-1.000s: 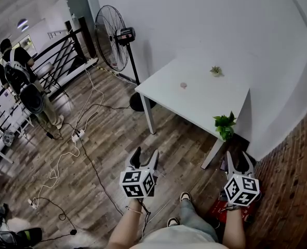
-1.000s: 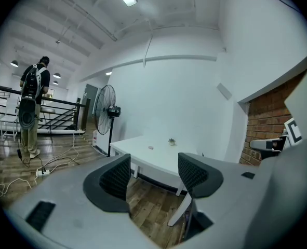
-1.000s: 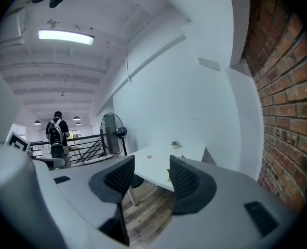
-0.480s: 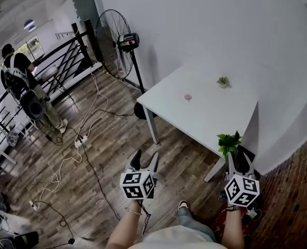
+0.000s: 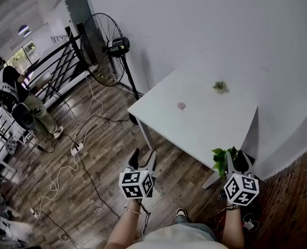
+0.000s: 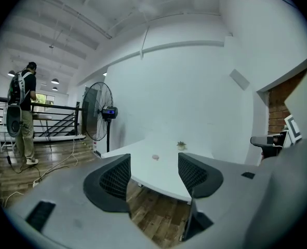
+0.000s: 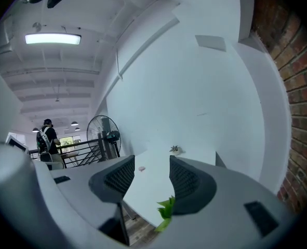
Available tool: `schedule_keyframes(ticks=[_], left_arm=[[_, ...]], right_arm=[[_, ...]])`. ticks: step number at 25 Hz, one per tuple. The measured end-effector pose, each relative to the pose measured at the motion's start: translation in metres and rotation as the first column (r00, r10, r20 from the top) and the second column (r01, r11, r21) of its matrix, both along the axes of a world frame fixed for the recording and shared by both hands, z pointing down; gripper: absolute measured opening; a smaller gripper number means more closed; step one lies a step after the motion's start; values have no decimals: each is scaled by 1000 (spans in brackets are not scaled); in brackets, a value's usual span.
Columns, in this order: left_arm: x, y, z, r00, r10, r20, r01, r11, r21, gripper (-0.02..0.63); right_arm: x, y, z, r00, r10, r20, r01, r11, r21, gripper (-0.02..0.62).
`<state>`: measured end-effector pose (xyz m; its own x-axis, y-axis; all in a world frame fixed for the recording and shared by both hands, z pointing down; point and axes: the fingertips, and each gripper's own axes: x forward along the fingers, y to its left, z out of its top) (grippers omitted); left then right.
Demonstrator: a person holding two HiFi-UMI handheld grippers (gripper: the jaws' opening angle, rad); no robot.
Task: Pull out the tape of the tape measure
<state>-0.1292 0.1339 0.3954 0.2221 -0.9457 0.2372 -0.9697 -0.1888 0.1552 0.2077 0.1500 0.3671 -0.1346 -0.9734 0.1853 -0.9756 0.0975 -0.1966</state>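
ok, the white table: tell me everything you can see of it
The white table is rectangular, with a smooth matte top and slim white legs. It stands on the wood floor, its far sides apparently against the white wall. A small pinkish round thing lies mid-top and a tiny plant sits further back. Green leaves show at its near corner.

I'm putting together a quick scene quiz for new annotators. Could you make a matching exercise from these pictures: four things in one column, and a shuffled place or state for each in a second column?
Things:
1. standing fan
2. small pink object
3. leafy green plant
4. left tool

Places or states:
A. lying on top of the white table
B. jaws apart, nothing between them
C. on the wooden floor by the wall
D. beside the table's near corner

Pairs: 1-C, 2-A, 3-D, 4-B
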Motion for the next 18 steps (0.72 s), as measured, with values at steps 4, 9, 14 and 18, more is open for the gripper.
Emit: schedule_keyframes(ticks=[4, 9, 14, 18], left_arm=[[10, -32, 5, 1000, 6, -6, -6, 1000, -5, 264], [19, -67, 12, 1000, 10, -16, -10, 1000, -11, 264], [18, -92, 18, 1000, 14, -22, -14, 999, -31, 264], [12, -111, 18, 1000, 15, -19, -16, 999, -31, 264]], right_arm=[[11, -28, 0, 1000, 13, -6, -13, 1000, -2, 210], [17, -61, 5, 1000, 9, -8, -10, 1000, -12, 206], [16, -85, 7, 1000, 10, -1, -10, 1000, -13, 206], [20, -98, 11, 999, 33, -2, -33, 999, -22, 206]])
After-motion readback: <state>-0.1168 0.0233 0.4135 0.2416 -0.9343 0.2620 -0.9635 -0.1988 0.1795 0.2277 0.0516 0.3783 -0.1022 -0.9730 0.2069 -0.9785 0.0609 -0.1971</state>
